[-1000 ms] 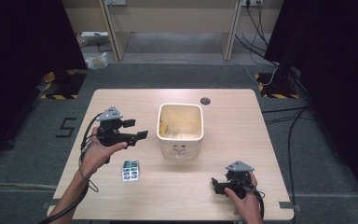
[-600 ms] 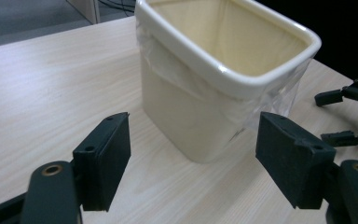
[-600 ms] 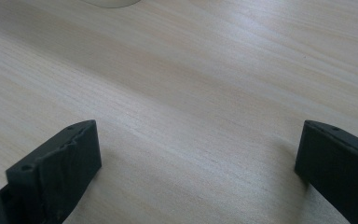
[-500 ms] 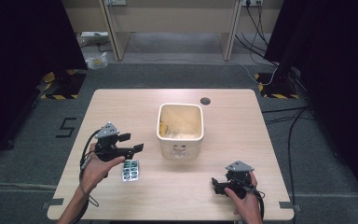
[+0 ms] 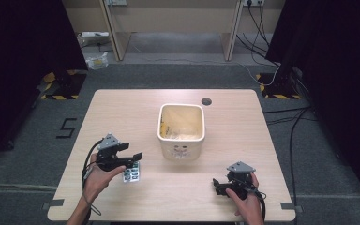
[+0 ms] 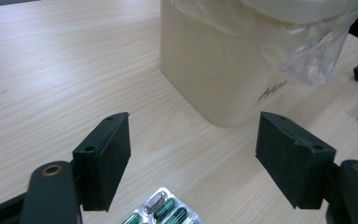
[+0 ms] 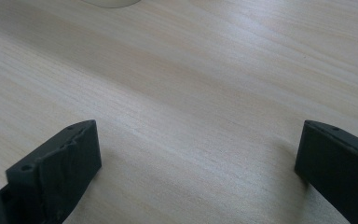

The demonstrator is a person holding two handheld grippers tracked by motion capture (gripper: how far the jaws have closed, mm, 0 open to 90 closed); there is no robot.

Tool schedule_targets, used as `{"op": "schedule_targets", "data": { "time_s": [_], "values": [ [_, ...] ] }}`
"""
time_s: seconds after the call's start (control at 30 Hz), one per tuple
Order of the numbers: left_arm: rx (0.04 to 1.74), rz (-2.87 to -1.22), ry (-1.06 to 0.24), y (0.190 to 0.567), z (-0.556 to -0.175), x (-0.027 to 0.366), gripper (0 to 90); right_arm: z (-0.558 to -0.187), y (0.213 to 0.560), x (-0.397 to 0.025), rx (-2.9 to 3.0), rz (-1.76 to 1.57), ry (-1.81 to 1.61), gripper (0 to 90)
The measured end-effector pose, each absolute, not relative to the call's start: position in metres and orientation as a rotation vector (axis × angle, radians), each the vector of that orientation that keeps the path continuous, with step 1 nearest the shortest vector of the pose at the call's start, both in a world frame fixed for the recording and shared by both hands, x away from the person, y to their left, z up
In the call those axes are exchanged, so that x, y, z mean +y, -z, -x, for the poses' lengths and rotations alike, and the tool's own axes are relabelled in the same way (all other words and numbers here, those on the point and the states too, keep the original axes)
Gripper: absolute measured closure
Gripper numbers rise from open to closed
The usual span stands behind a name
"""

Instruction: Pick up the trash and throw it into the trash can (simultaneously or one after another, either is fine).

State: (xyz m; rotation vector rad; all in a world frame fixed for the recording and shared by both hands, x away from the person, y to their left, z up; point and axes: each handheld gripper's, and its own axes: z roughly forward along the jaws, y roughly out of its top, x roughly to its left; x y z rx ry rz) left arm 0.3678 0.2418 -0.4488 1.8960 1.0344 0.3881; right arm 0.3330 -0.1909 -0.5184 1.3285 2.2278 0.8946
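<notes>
Jaws on your left gripper (image 5: 130, 158) stood wide apart over the pill pack (image 6: 165, 211), which lay flat on the table (image 5: 243, 122) just beside the bin (image 5: 181, 131) (not yet gripped). Your right gripper (image 5: 221, 184) rested open, well apart. Pickup and drop remained; open table surrounded the pack.

Cream bin (image 5: 181, 133) with plastic liner mid-surface (image 5: 243, 187); small dark round disc (image 5: 206, 101) just behind it near far edge.

My high view looks down over the bench (image 5: 243, 140); both gripper views skim it close, sharing, I think, the cream bin (image 5: 182, 136).
</notes>
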Motion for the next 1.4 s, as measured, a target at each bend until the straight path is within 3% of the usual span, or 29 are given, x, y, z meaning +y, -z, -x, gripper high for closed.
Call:
{"op": "schedule_targets", "data": {
  "time_s": [1.4],
  "values": [
    [1.215,-1.964,-0.552,0.506,-0.337,0.238,23.5,-0.333,0.518,-0.191,2.227,-1.328,-0.895,0.4]
  ]
}}
